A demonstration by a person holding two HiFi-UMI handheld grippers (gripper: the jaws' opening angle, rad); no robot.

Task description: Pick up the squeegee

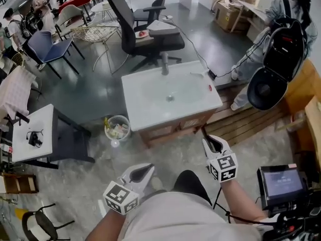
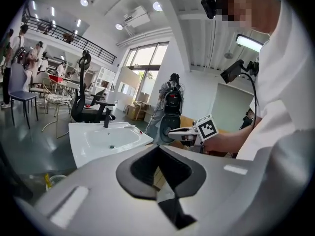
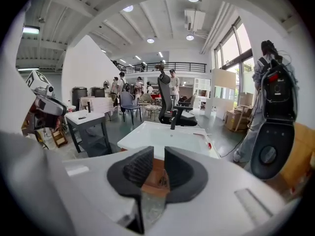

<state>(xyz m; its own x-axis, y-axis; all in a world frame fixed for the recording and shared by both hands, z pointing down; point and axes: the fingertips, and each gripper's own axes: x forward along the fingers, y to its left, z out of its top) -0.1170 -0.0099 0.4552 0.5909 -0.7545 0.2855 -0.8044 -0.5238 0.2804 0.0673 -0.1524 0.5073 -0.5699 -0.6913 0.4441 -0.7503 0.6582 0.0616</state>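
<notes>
A white sink basin (image 1: 145,104) on a wooden cabinet stands ahead of me, with a dark faucet (image 1: 164,64) at its back. A thin pale tool (image 1: 198,74) lies on the back right rim; it is too small to tell if it is the squeegee. A small red thing (image 1: 209,88) sits on the right rim. My left gripper (image 1: 143,172) is held low at the left, well short of the sink, jaws apart and empty. My right gripper (image 1: 209,140) hovers near the cabinet's front right corner, with a narrow empty gap between its pads (image 3: 182,168).
A waste bin (image 1: 118,128) stands at the cabinet's left. A white side table (image 1: 34,134) is further left, an office chair (image 1: 145,34) behind the sink. A person (image 1: 296,19) with a black backpack stands at the right on wooden boards (image 1: 246,124). A screen device (image 1: 282,184) is near my right.
</notes>
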